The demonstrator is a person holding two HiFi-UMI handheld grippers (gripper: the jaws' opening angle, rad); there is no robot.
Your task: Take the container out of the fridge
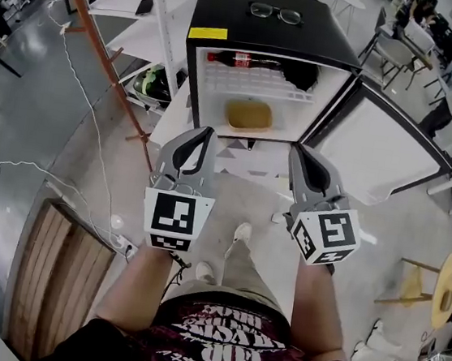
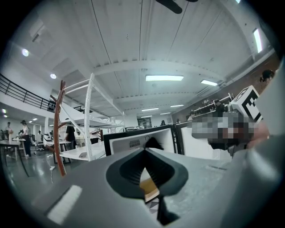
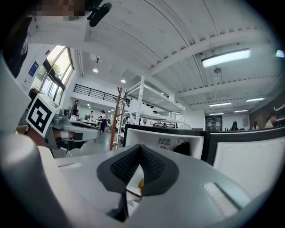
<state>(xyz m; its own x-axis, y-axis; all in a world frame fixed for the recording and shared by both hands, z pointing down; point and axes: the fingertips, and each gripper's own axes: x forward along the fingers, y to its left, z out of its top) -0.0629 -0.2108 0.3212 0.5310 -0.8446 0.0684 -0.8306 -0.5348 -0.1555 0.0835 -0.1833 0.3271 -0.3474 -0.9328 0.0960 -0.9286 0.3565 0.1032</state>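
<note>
Looking down at a small black mini fridge (image 1: pixel 231 9), white-lined door (image 1: pixel 381 146) swung open to the right, with a pair of black-framed glasses (image 1: pixel 276 13) sitting on top. A red-label cola bottle (image 1: pixel 242 60) lies on its side on the top shelf, with some black lump (image 1: pixel 302 76) next to it. The shallow tan oval container (image 1: pixel 249 115) sits alone on the shelf below, nothing blocking it. The left gripper (image 1: pixel 207 132) and right gripper (image 1: pixel 299 150) hover in front of the opening, short of the container, one to each side. Both have their jaws pinched together on nothing.
</note>
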